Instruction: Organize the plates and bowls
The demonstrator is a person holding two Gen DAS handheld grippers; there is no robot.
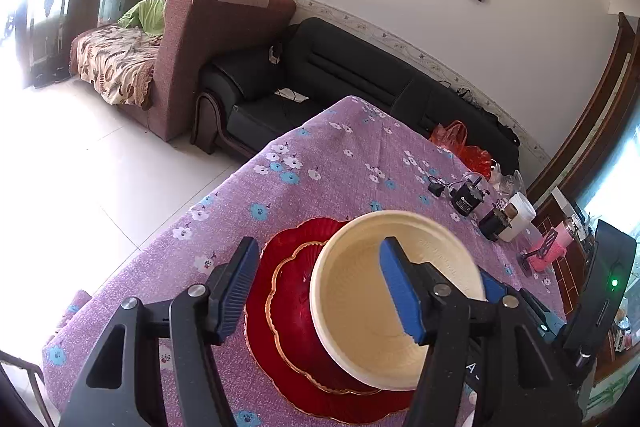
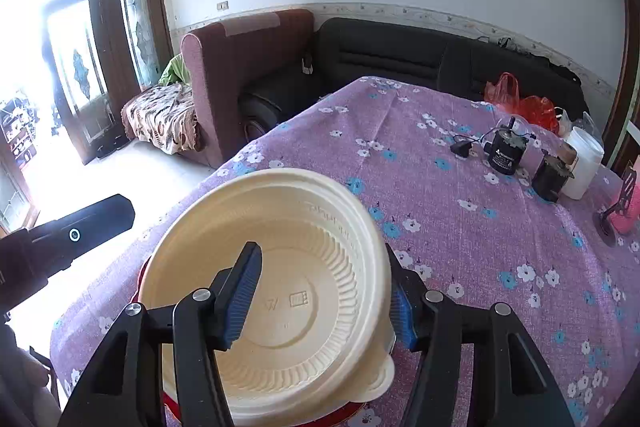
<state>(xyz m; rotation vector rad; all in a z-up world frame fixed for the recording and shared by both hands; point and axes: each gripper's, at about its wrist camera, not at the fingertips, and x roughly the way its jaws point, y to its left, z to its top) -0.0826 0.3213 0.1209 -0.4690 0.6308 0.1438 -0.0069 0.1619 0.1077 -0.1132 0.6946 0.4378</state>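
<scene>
With both my left claw (image 1: 320, 293) and right claw (image 2: 324, 301) spread wide, the cream bowl (image 2: 280, 291) sits stacked on the red plates (image 1: 288, 311), leaving little to sort on the bench (image 2: 460, 227).

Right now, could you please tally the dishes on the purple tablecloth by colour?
Red plates: 2, a small one nested on a large one
Cream bowls: 1, sitting on the red plates
Total: 3
</scene>
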